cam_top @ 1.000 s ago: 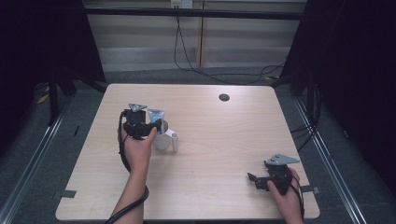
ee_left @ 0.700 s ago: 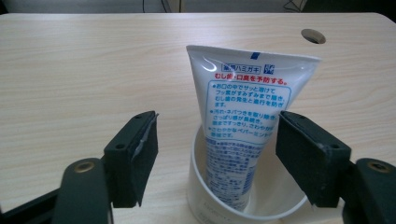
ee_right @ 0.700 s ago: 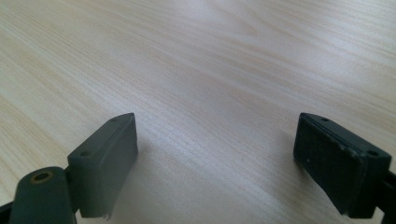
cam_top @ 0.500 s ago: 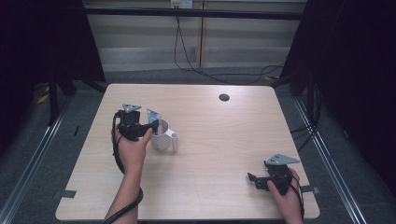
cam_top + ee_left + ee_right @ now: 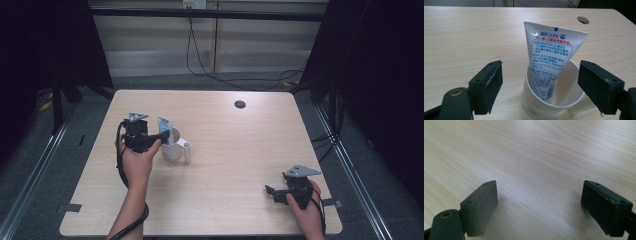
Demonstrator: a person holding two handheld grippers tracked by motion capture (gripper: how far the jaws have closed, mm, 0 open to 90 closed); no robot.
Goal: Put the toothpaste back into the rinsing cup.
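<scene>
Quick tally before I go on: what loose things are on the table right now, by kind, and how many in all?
Mug: 1, white, with a handle
Tube: 1, white with blue and red print, standing tilted inside the mug
Total: 2

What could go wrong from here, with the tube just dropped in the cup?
1. The toothpaste tube leans in the white cup, much of it above the rim; it might tip the cup.
2. The left gripper has just been opening, its jaws astride the cup without touching; pulling back crookedly might knock it.
3. The cup's handle juts out and could snag.
</scene>
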